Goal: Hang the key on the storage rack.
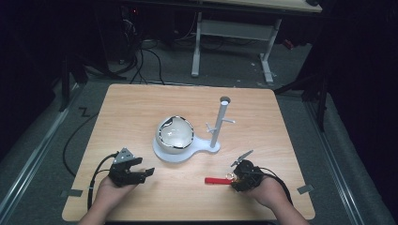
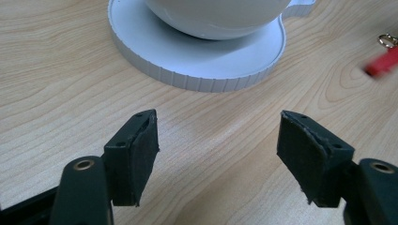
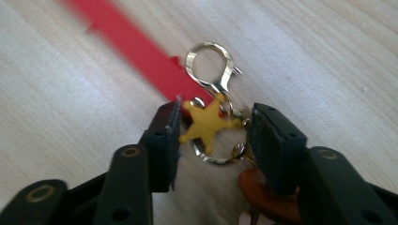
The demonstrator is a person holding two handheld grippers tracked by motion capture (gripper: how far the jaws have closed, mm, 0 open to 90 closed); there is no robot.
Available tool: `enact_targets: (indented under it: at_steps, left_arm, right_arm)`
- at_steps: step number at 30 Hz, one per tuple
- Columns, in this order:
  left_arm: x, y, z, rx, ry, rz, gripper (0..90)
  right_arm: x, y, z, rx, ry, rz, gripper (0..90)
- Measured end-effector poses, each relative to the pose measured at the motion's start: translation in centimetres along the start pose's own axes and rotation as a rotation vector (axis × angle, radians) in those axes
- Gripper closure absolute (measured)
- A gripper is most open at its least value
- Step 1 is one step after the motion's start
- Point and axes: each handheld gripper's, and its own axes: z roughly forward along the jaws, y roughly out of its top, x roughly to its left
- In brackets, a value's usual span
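A keychain lies on the wooden table at the front right: a yellow star charm (image 3: 205,125), a silver clasp (image 3: 209,65), a red strap (image 3: 136,44) and a brown tag (image 3: 265,197). My right gripper (image 3: 213,127) is shut on the star charm, whose tips touch both pads. In the high view the right gripper (image 1: 233,176) sits at the strap's (image 1: 214,180) right end. My left gripper (image 1: 146,166) rests at the front left, open and holding nothing (image 2: 216,140). It faces the white round base (image 2: 197,77).
A white domed bowl (image 1: 174,135) sits on the round white base (image 1: 162,154) at mid-table. Beside it a white post (image 1: 220,123) with short pegs rises from the same base. Bare wood surrounds both hands. A desk frame and cables stand beyond the far edge.
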Motion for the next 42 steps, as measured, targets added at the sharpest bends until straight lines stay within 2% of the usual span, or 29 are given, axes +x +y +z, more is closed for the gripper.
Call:
enact_targets:
  at_steps: [1,8,10,13,17,20,21,27,30,32,38,42]
  left_arm:
    - [0.0,0.0,0.0,0.0,-0.001,0.0,30.1]
    - [-0.1,0.0,0.1,0.001,-0.001,0.0,30.1]
    - [0.0,0.0,0.1,0.002,-0.001,0.0,30.1]
    - [0.0,0.0,0.1,0.006,0.0,0.0,30.1]
    - [0.0,0.0,0.2,0.006,-0.002,0.0,30.1]
    - [0.0,0.0,0.0,0.0,-0.003,-0.002,30.1]
    - [0.0,0.0,-0.1,0.0,-0.002,-0.003,30.0]
    - [0.0,-0.1,-0.1,0.003,0.0,-0.007,30.0]
    - [0.1,-0.1,0.0,0.006,0.002,-0.007,30.1]
    - [0.1,-0.2,0.0,0.004,0.002,-0.009,30.1]
    - [0.1,-0.2,-0.1,0.003,0.001,-0.01,30.1]
    - [0.1,-0.2,0.0,0.006,-0.001,-0.01,30.1]
  right_arm:
    - [0.3,-0.1,-0.1,0.003,-0.004,0.002,61.0]
    - [0.5,0.0,-0.1,-0.004,-0.004,0.002,61.1]
    - [0.7,0.2,0.0,-0.015,-0.009,-0.011,61.1]
    - [1.1,0.7,0.0,-0.046,-0.005,0.004,63.2]
    - [1.3,0.8,-0.1,-0.04,0.011,0.001,59.7]
    - [0.7,0.7,-0.7,-0.061,0.03,0.004,61.0]
    - [0.4,0.7,-1.1,-0.049,0.009,0.017,61.7]
    - [-0.9,0.4,-1.3,-0.031,-0.004,0.032,63.0]
    - [-1.0,0.2,-0.8,-0.002,0.042,0.05,55.9]
    - [-0.9,0.3,-0.4,0.01,0.054,0.049,51.9]
    - [-0.5,0.4,0.0,0.013,0.061,0.034,49.0]
    - [0.1,0.4,-0.6,0.002,0.098,0.032,48.4]
